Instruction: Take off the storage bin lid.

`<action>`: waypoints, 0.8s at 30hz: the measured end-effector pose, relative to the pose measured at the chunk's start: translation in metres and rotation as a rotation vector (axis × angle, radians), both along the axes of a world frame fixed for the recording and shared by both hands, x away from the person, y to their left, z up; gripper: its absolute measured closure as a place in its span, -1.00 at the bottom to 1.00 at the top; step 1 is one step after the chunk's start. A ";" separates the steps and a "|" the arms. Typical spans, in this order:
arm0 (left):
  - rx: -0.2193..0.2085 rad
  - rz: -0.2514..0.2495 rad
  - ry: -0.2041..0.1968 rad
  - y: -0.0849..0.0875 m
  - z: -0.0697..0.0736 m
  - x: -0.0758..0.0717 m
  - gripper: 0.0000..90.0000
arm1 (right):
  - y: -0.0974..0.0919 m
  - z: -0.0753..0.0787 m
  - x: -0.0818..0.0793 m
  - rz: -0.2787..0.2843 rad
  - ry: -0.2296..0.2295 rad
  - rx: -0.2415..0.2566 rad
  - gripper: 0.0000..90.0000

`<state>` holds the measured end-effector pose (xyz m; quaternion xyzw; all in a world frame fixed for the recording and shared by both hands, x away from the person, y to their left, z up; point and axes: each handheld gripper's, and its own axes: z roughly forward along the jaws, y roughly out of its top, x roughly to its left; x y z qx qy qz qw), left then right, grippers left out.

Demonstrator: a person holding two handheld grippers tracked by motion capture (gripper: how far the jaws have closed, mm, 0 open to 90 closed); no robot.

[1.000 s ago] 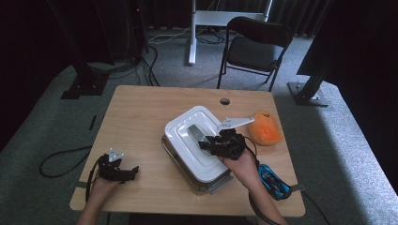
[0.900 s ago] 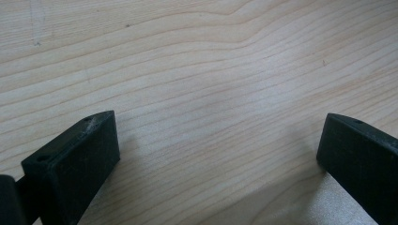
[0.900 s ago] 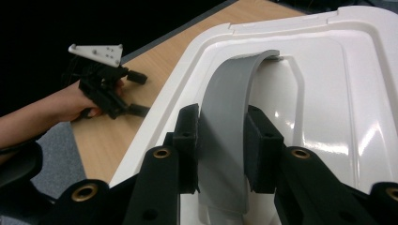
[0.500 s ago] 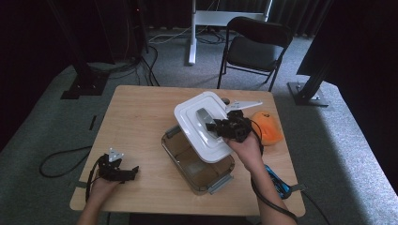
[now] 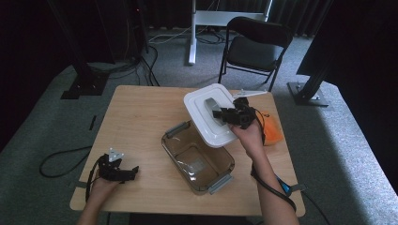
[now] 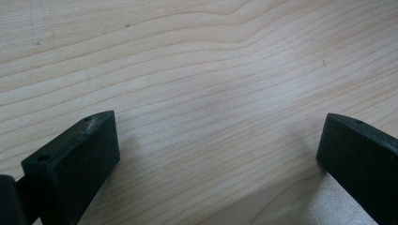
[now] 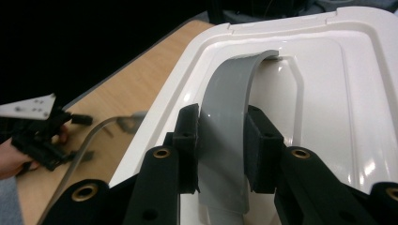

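My right gripper [image 5: 220,114] [image 7: 221,143] is shut on the grey arched handle [image 7: 232,93] of a white lid [image 5: 206,126] [image 7: 328,70], holding the lid tilted in the air above the far right of the table. Below it, a clear brownish container [image 5: 197,157] with grey clips stands uncovered in the middle of the wooden table [image 5: 141,117]. My left gripper [image 5: 133,172] [image 6: 218,159] rests near the front left corner, jaws wide apart over bare wood with nothing between them.
An orange object [image 5: 272,129] lies at the table's right edge, behind the right hand. A blue item [image 5: 284,185] sits by the front right corner. A black chair [image 5: 256,49] and a white stand [image 5: 192,33] are beyond the table's far edge.
The right gripper lifted the white lid off the container and carried it up and toward the table's far right side; the container now stands uncovered. The left gripper stayed put.
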<state>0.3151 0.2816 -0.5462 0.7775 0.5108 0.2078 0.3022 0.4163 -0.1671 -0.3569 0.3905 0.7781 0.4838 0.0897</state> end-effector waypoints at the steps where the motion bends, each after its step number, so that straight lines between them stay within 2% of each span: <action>1: 0.001 -0.001 0.001 0.000 0.000 0.000 -1.00 | -0.001 0.000 0.002 -0.005 0.002 0.004 0.54; 17: -0.001 -0.003 0.002 0.000 0.000 0.000 -1.00 | -0.017 -0.012 0.045 -0.091 0.025 0.006 0.54; 24: -0.001 -0.005 0.001 0.000 0.000 0.000 -1.00 | -0.019 -0.031 0.066 -0.126 0.054 -0.003 0.54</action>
